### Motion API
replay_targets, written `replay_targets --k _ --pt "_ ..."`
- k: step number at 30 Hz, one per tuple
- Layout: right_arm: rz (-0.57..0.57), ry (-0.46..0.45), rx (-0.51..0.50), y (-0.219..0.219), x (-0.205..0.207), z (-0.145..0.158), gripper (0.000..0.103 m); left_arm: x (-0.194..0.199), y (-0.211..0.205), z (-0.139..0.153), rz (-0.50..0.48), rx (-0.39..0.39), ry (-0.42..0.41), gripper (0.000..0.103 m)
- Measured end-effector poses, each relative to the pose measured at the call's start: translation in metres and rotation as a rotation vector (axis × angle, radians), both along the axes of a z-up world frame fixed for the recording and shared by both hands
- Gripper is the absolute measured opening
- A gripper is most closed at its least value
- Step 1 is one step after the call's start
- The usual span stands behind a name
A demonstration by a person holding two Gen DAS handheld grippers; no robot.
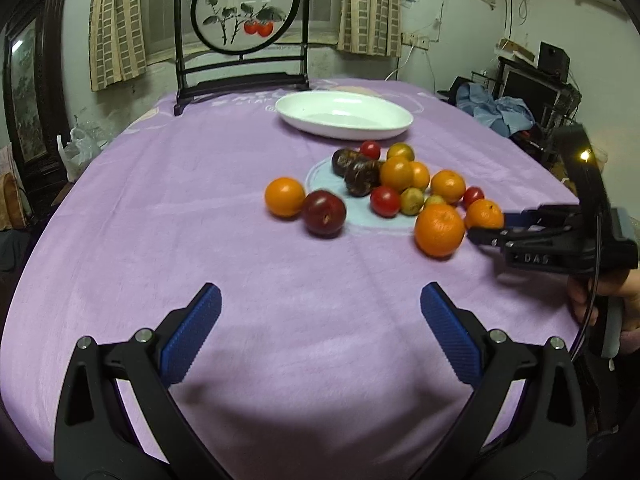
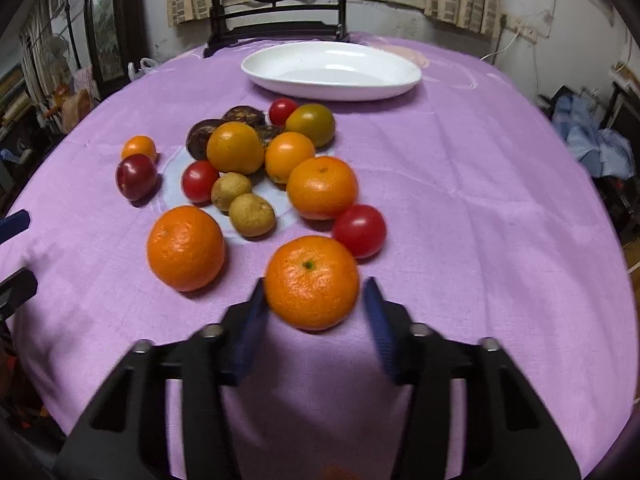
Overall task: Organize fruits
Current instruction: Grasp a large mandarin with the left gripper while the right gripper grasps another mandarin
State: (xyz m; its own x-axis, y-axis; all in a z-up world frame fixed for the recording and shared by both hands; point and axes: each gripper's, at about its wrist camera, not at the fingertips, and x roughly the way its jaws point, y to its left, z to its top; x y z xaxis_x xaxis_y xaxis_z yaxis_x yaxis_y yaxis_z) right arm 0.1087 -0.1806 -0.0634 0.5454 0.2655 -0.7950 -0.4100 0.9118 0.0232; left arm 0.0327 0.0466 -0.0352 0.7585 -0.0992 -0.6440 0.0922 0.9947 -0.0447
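A purple tablecloth (image 1: 200,208) covers the table, with a pale blue round patch printed near its middle. At the far edge stands a dark wooden screen (image 1: 244,76) holding a round painting (image 1: 245,10) of red fruit on stems with leaves, and behind it checked curtains (image 1: 116,28) hang on both sides of a window. Far right, blue cloth (image 1: 502,112) is heaped near a dark speaker (image 1: 553,61); far left stands a dark framed cabinet (image 1: 28,92).

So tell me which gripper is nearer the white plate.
Right, though neither is close. The right gripper brackets a mandarin at the near edge of the fruit pile, below the white plate. The left gripper hovers over bare cloth short of the fruit.
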Motion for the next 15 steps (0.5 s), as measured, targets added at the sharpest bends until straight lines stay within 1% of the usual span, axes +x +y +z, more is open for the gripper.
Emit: replay_targets --k 3,6,8,13,15 --pt "-0.014 -0.019 0.019 -0.008 -0.007 0.002 0.043 0.01 -0.011 0.001 -0.044 -0.01 0.009 0.101" --pt "-0.044 -0.047 0.107 -0.026 -0.016 0.008 0.043 0.023 -0.03 0.002 -0.104 -0.021 0.026 0.1" --pt "-0.063 -0.044 0.143 -0.036 -0.02 0.008 0.043 0.035 -0.046 0.0 -0.13 -0.024 0.042 0.098" --pt "-0.085 -0.012 0.22 -0.055 -0.023 0.005 0.043 0.065 -0.078 -0.008 -0.164 -0.016 0.109 0.085" --pt "-0.082 -0.003 0.247 -0.058 -0.023 0.005 0.043 0.077 -0.088 -0.014 -0.156 0.012 0.144 0.084"
